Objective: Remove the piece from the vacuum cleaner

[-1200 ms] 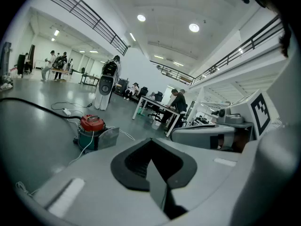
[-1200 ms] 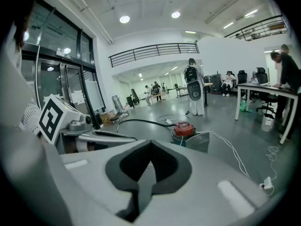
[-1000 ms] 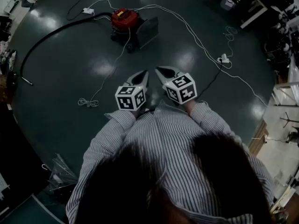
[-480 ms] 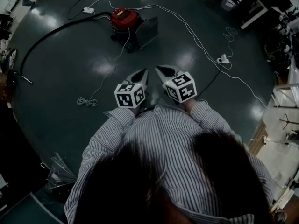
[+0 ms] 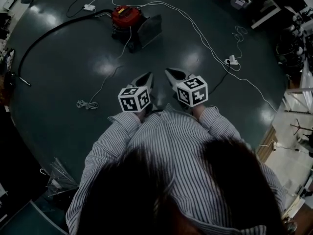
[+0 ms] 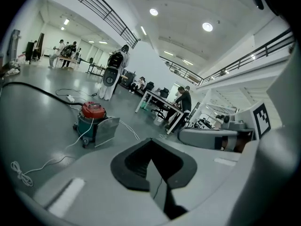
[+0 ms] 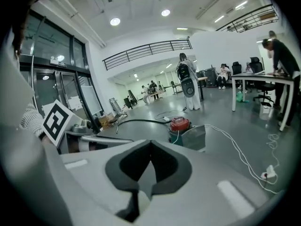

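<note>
The vacuum cleaner (image 5: 124, 17) has a red top and a teal body and stands on the dark floor, well ahead of me. A flat grey panel (image 5: 150, 28) leans at its right side. Its black hose (image 5: 44, 35) arcs away to the left. The vacuum (image 6: 92, 119) (image 7: 180, 125) also shows in both gripper views, small and far off. My left gripper (image 5: 148, 76) and right gripper (image 5: 168, 72) are held side by side in front of my chest, both pointing toward the vacuum. Both are shut with nothing between the jaws.
White cables cross the floor, with a power strip (image 5: 234, 60) at the right and a coiled end (image 5: 84, 104) at the left. Desks (image 5: 264, 9) stand at the upper right. People (image 6: 182, 102) work at tables in the distance. A clear plastic bag (image 5: 61, 180) lies at lower left.
The vacuum now sits a little higher and further left in the head view. Both grippers stay shut, with the left one shifted slightly left.
</note>
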